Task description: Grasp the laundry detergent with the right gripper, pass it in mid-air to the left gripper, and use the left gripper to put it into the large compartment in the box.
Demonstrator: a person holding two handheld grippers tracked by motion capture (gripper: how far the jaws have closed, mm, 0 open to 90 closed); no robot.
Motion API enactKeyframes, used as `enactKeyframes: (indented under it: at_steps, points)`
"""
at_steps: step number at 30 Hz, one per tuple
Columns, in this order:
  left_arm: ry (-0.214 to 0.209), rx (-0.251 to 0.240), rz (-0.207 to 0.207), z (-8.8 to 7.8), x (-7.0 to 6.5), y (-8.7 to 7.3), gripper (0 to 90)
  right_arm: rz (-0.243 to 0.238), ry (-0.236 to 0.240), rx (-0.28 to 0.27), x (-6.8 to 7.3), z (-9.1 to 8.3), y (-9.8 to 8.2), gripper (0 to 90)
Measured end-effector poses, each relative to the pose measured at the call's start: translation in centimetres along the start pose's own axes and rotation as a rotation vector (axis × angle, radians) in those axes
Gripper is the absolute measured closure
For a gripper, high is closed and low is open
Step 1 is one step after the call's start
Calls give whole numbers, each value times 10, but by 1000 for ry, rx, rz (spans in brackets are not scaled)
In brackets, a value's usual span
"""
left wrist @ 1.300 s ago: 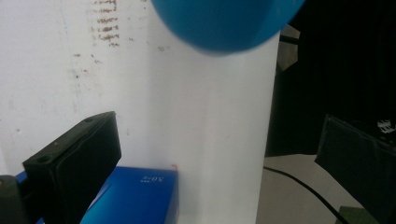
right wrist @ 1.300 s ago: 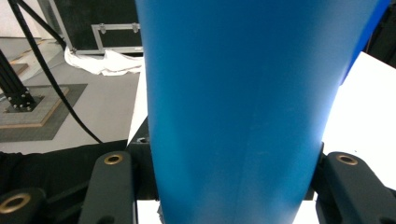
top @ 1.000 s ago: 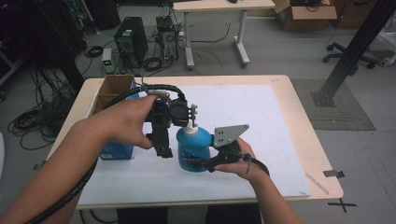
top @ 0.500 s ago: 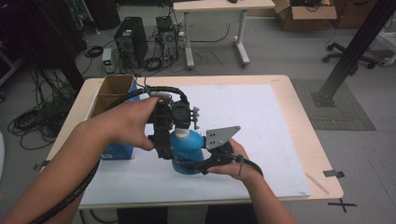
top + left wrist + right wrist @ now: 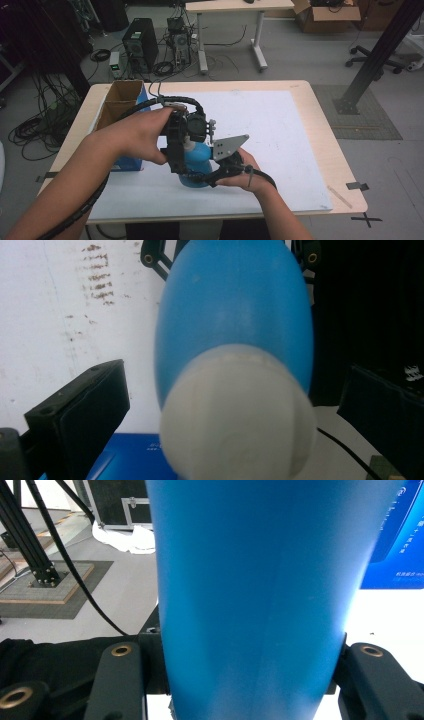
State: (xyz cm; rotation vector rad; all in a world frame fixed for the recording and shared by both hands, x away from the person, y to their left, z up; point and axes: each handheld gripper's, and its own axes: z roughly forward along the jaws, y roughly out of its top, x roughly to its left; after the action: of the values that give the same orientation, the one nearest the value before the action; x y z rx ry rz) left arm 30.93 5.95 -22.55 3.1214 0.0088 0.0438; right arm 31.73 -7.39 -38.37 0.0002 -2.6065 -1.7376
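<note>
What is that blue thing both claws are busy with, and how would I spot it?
On the white mat over the wooden table, look near the front, right of the open cardboard box. The blue bottle stands upright there, clamped by the right claw. Its pale cap sets it apart.

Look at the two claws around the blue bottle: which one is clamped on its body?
The right claw, low on the blue bottle, grips its body from both sides. The left claw stands open around the white cap, its pads apart from it.

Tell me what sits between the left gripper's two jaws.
The blue bottle's white cap, seen in the left gripper view; the left gripper's pads stand clear of it on both sides.
</note>
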Motion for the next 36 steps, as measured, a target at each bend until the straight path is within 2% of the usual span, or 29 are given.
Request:
enactKeyframes:
  at_steps: [11,20,36]
  points:
    - [-7,13,0,7,0,1,2,-6,-9,0,1,6,2,438]
    - [11,27,1,10,-2,1,11,-6,-18,6,1,7,3,439]
    - [49,30,24,7,-5,4,136,1,-30,-3,3,5,3,439]
